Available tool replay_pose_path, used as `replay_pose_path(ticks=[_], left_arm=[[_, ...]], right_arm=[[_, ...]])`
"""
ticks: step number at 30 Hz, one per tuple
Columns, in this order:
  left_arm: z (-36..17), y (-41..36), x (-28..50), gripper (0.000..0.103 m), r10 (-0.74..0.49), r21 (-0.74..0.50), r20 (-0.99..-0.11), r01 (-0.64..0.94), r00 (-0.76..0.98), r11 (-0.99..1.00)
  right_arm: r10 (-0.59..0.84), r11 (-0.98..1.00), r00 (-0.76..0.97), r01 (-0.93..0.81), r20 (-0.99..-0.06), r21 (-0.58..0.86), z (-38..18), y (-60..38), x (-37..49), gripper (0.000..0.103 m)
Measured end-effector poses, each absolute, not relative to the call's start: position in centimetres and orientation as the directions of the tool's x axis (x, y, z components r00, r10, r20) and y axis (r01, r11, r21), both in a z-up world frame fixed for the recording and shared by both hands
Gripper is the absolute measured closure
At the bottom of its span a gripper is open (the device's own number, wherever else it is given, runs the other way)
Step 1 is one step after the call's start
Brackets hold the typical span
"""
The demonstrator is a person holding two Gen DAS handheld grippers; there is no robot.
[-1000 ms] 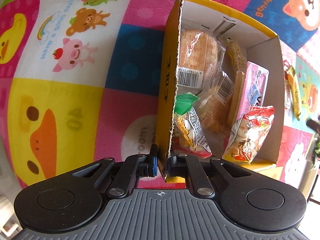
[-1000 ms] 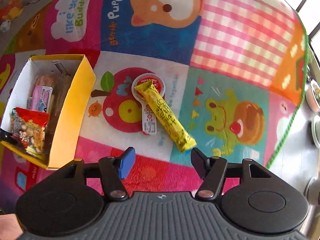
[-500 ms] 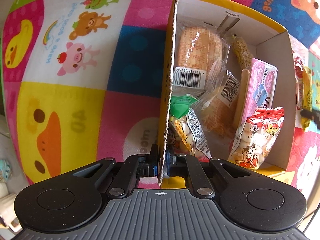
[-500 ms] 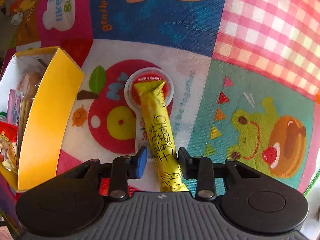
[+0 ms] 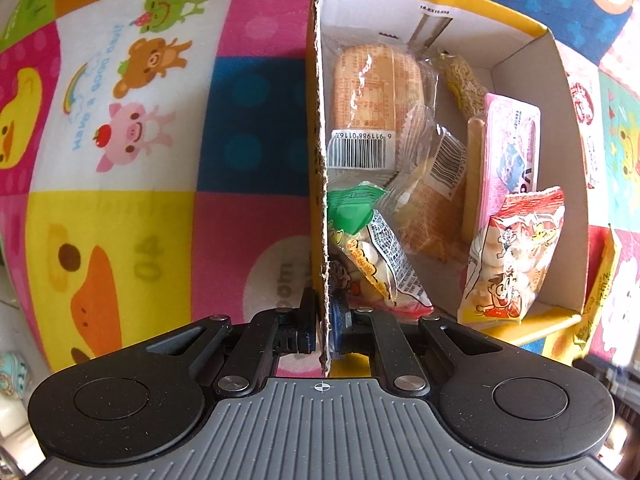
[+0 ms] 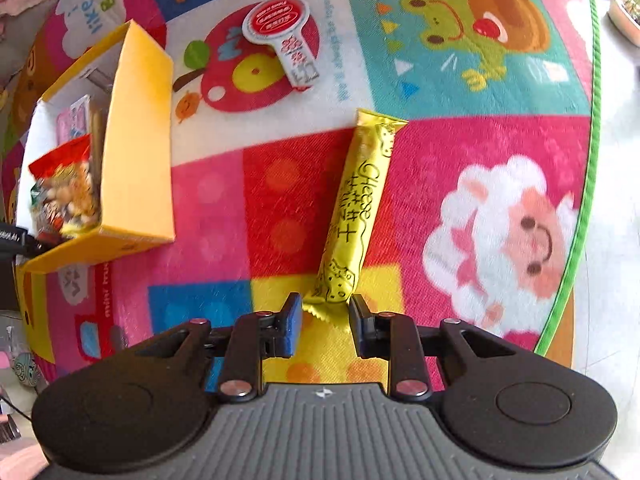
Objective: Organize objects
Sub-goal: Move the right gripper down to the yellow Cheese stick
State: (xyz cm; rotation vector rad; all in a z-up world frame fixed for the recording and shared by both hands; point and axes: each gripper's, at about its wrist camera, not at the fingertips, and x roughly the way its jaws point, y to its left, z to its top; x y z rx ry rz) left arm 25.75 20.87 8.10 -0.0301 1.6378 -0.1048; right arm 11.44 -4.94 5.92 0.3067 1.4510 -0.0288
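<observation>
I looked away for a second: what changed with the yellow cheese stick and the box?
The right gripper closed on the cheese stick and lifted it off the red-lidded cup, toward the box. The left gripper stayed clamped on the box wall.

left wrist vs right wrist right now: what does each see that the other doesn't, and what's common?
Left wrist only: the left gripper shut on the yellow box's wall, plus the box's inside with the barcoded bread packet and green-topped snack bag.

Right wrist only: the right gripper holding the yellow cheese stick by its near end, the red-lidded cup on the mat, the sheep print.

Both: the yellow box, the red snack bag and pink packet inside, the patchwork mat.
</observation>
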Motion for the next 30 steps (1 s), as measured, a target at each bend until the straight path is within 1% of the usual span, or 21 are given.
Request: replay_pose_path(ticks=[1, 3, 5, 7, 11, 15, 17, 18, 19, 20, 22, 27, 30], left_arm=[[7.9, 21.0, 25.7, 0.094, -0.08, -0.083, -0.994, 0.044, -0.071, 0.996], [7.4, 20.8, 25.6, 0.094, -0.079, -0.083, -0.994, 0.058, -0.077, 0.995], [7.2, 21.1, 25.4, 0.093, -0.082, -0.089, -0.993, 0.082, -0.085, 0.993], [7.1, 21.2, 25.3, 0.093, -0.086, -0.094, -0.992, 0.088, -0.09, 0.992], [7.1, 21.2, 25.6, 0.093, -0.077, -0.087, -0.992, 0.101, -0.104, 0.991], [7.2, 20.4, 26.1, 0.093, -0.059, -0.073, -0.993, 0.137, -0.104, 0.988], [7.1, 20.2, 26.3, 0.093, -0.056, -0.07, -0.993, 0.129, -0.106, 0.989], [7.2, 20.0, 26.3, 0.093, -0.056, -0.069, -0.993, 0.125, -0.106, 0.99], [7.2, 19.8, 26.3, 0.093, -0.057, -0.069, -0.993, 0.12, -0.103, 0.99], [7.2, 19.6, 26.3, 0.093, -0.051, -0.063, -0.994, 0.116, -0.1, 0.991], [7.1, 19.6, 26.1, 0.093, -0.049, -0.059, -0.994, 0.103, -0.097, 0.993], [7.2, 20.3, 25.6, 0.093, -0.068, -0.072, -0.994, 0.047, -0.091, 0.996], [7.1, 21.0, 25.5, 0.093, -0.066, -0.067, -0.994, 0.005, -0.088, 0.998]], right_arm=[[0.151, 0.961, 0.129, 0.213, -0.98, 0.176, 6.1, -4.4, 10.8, 0.078], [0.112, 0.959, 0.136, 0.247, -0.984, 0.143, 6.6, -3.8, 9.9, 0.071], [0.069, 0.947, 0.168, 0.298, -0.983, 0.117, 7.2, -4.2, 9.7, 0.051], [0.043, 0.925, 0.206, 0.361, -0.978, 0.117, 7.6, -5.1, 9.8, 0.047], [0.029, 0.886, 0.228, 0.444, -0.973, 0.13, 6.4, -6.9, 10.8, 0.046], [0.04, 0.867, 0.206, 0.479, -0.978, 0.137, 4.0, -7.2, 11.7, 0.046], [0.03, 0.871, 0.213, 0.474, -0.976, 0.13, 4.0, -6.7, 11.6, 0.042], [0.033, 0.876, 0.213, 0.465, -0.976, 0.131, 4.0, -6.4, 11.4, 0.043], [0.041, 0.88, 0.209, 0.455, -0.977, 0.134, 4.1, -6.3, 11.2, 0.046], [0.047, 0.886, 0.203, 0.444, -0.978, 0.135, 4.1, -6.1, 11.0, 0.053], [0.075, 0.891, 0.192, 0.428, -0.979, 0.152, 4.2, -5.8, 10.4, 0.06], [0.112, 0.903, 0.167, 0.394, -0.98, 0.17, 4.3, -5.3, 9.3, 0.06], [0.087, 0.916, 0.18, 0.373, -0.98, 0.15, 4.9, -5.5, 10.4, 0.06]])
